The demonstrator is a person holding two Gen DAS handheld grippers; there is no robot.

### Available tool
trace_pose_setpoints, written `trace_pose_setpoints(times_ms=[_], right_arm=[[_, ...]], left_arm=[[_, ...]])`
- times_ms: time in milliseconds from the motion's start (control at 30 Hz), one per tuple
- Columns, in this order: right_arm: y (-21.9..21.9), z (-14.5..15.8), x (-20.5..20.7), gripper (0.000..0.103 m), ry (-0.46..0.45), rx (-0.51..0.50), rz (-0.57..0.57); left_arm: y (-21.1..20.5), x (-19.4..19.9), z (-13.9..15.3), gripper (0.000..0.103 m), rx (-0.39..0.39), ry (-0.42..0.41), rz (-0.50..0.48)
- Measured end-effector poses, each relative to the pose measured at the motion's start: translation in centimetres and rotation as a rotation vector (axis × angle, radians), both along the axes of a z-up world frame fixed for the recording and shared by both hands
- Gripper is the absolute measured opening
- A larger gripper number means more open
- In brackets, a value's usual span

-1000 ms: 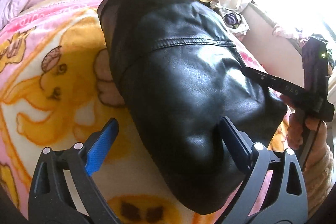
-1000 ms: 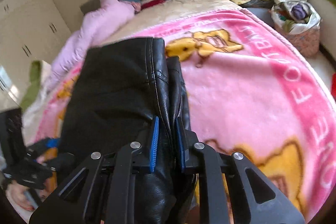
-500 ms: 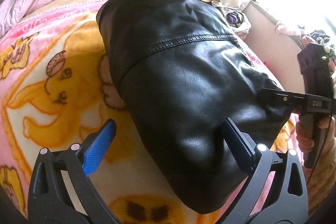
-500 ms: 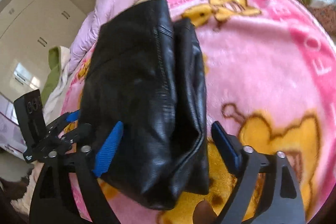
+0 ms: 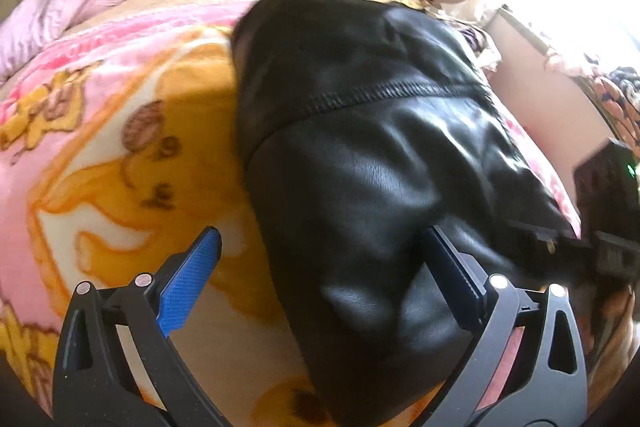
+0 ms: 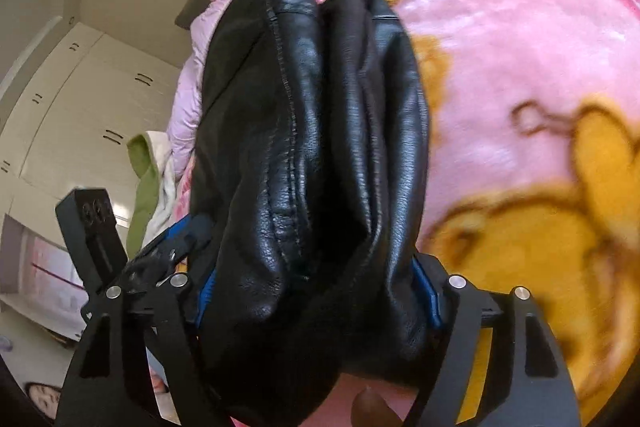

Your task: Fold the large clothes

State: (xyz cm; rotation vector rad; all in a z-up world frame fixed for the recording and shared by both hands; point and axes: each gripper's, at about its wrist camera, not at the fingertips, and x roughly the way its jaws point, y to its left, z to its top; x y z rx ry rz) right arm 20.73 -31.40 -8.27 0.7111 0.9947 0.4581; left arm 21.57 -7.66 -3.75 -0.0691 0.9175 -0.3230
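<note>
Straddling the folded black leather jacket (image 6: 312, 155), the right gripper (image 6: 316, 291) is closing around its thick, heavy, slippery bundled end; left gripper (image 5: 320, 279) is hanging wide, empty

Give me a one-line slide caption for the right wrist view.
Right gripper straddles the thick end of a folded black leather jacket on a pink cartoon blanket.
</note>
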Motion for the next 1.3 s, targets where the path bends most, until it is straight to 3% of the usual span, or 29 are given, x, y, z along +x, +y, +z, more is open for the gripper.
trace_pose_setpoints(times_ms=[100, 233, 367, 500, 733, 800, 833, 933, 1100, 1167, 1300], right_arm=[[1.9, 0.4, -0.2, 0.073, -0.034, -0.097, -0.020], [1.1, 1.5, 0.5, 0.086, 0.034, -0.183, -0.035], [-1.5, 5.9, -0.2, 0.095, -0.060, -0.320, -0.121], [-3.8, 8.4, 1.3, 0.096, -0.110, -0.300, -0.194], [-1.3, 6.2, 9.2, 0.095, -0.024, -0.332, -0.157], [-0.1, 5.4, 10.2, 0.069, -0.022, -0.321, -0.129], [0.8, 5.5, 10.5, 0.034, -0.038, -0.308, -0.092], [3.3, 7.3, 9.4, 0.017, -0.151, -0.355, -0.040], [4.8, 10.7, 7.3, 0.015, -0.335, -0.254, -0.034], [3.7, 10.2, 7.2, 0.015, -0.335, -0.237, -0.053], [0.8, 6.8, 7.3, 0.015, -0.251, -0.217, -0.111]], left_arm=[[1.2, 0.1, -0.2, 0.094, -0.007, 0.018, 0.029], [1.0, -0.1, -0.7, 0.094, -0.051, 0.042, 0.009], [0.1, -0.5, -0.2, 0.094, -0.025, 0.023, 0.001], [0.0, -0.6, -0.4, 0.094, -0.032, 0.032, -0.002], [0.1, -0.6, -0.1, 0.094, -0.018, 0.026, -0.012], [0.0, -0.6, 0.1, 0.094, -0.015, 0.025, -0.016], [0.1, -0.6, 0.1, 0.094, -0.014, 0.025, -0.015], [0.4, -0.5, 0.6, 0.094, 0.002, 0.016, 0.004], [1.3, -0.6, 1.9, 0.094, -0.024, -0.027, 0.021], [1.4, -0.5, 1.9, 0.094, -0.035, -0.023, 0.015], [0.7, -0.1, 0.5, 0.094, -0.012, 0.007, -0.004]])
